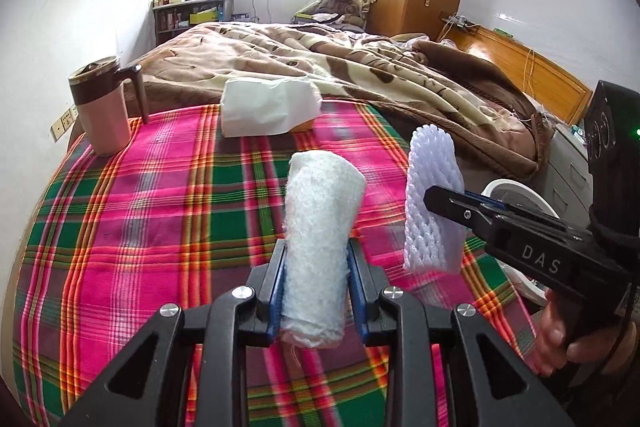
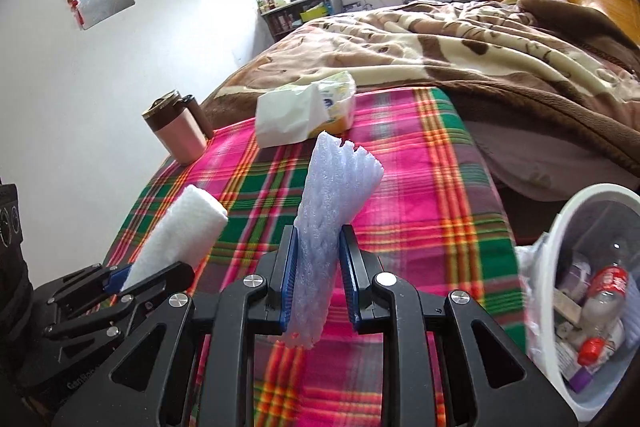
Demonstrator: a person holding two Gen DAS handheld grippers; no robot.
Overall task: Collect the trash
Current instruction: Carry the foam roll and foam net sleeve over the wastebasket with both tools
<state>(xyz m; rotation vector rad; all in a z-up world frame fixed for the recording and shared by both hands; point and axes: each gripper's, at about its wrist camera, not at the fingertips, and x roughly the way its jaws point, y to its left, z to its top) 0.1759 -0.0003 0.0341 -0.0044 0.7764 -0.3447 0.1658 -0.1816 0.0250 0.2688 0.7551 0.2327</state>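
Above the near end of the plaid blanket (image 1: 140,227), my left gripper (image 1: 316,291) clamps a fuzzy white roll (image 1: 320,227) and my right gripper (image 2: 318,275) pinches a foam net sleeve (image 2: 328,203) — both light and squashy, so either could slip free short of the trash bin (image 2: 568,227) at far right. The bin's far rim is cut off, and its contents are hard to make out.

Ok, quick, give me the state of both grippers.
Left gripper: shut on the white fluffy roll.
Right gripper: shut on the foam net sleeve.
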